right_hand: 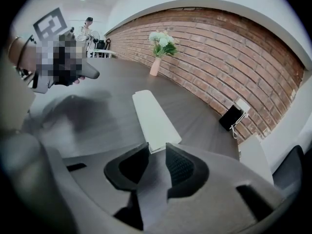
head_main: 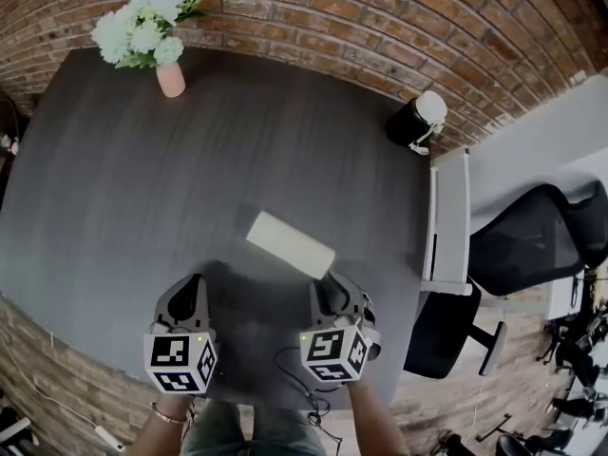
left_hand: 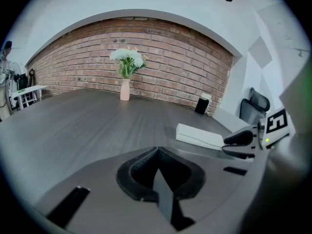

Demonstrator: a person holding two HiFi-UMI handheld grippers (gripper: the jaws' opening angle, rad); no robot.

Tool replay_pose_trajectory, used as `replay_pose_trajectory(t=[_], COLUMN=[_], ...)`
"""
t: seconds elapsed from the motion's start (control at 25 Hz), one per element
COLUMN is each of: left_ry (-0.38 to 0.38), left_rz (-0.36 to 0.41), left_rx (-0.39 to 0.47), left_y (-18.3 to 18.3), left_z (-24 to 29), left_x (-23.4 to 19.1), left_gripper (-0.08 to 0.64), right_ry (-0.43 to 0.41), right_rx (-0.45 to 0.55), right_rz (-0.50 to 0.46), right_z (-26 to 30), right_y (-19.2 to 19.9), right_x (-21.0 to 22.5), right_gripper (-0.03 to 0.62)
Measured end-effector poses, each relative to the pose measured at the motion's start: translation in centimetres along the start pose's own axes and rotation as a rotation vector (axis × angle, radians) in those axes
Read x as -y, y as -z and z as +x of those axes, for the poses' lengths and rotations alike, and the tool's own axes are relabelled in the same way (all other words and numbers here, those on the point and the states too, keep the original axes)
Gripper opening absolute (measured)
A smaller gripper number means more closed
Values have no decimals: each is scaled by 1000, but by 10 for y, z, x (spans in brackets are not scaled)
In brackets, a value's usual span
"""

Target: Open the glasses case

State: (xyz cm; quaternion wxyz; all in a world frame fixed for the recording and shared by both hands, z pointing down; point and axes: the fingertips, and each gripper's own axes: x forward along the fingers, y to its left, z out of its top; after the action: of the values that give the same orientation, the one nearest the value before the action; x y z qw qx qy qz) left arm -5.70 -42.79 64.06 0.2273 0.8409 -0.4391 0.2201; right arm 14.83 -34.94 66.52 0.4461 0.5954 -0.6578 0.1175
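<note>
A flat white glasses case (head_main: 290,243) lies closed on the dark table (head_main: 142,188), slanting from upper left to lower right. My right gripper (head_main: 328,279) is at its near right end. In the right gripper view the jaws (right_hand: 157,150) stand a little apart, and the case (right_hand: 153,116) has its near end right at the gap between the tips. I cannot see any pad pressing on it. My left gripper (head_main: 193,283) hovers left of the case and apart from it. Its jaws (left_hand: 157,151) meet at the tips with nothing between them. The case (left_hand: 200,135) lies to its right.
A pink vase of white flowers (head_main: 171,76) stands at the table's far left. A black device with a white top (head_main: 416,120) sits at the far right corner. A white side table (head_main: 448,221) and a black office chair (head_main: 532,240) stand beyond the right edge.
</note>
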Motion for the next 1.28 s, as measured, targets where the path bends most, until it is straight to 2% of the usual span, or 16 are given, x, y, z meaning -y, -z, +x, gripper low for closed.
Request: replay_pose_trajectory(t=[0.32, 0.48, 0.72, 0.88, 1.28], left_ry=[4, 2, 4, -1, -2], left_rz=[-2, -2, 1, 5, 20], left_rx=[-1, 10, 23, 28, 44], left_y=[0, -7, -18, -24, -39], left_z=[1, -1, -8, -13, -22], left_x=[3, 3, 6, 6, 6], left_gripper=[-5, -5, -5, -5, -5], right_ry=[20, 72, 165, 171, 161], right_rx=[24, 70, 128, 148, 157], right_rz=[18, 42, 210, 283, 324], right_z=[-4, -13, -23, -27, -32], right_y=[-5, -17, -29, -34, -36], right_x=[7, 25, 74, 90, 89], right_gripper=[112, 104, 101, 101, 103])
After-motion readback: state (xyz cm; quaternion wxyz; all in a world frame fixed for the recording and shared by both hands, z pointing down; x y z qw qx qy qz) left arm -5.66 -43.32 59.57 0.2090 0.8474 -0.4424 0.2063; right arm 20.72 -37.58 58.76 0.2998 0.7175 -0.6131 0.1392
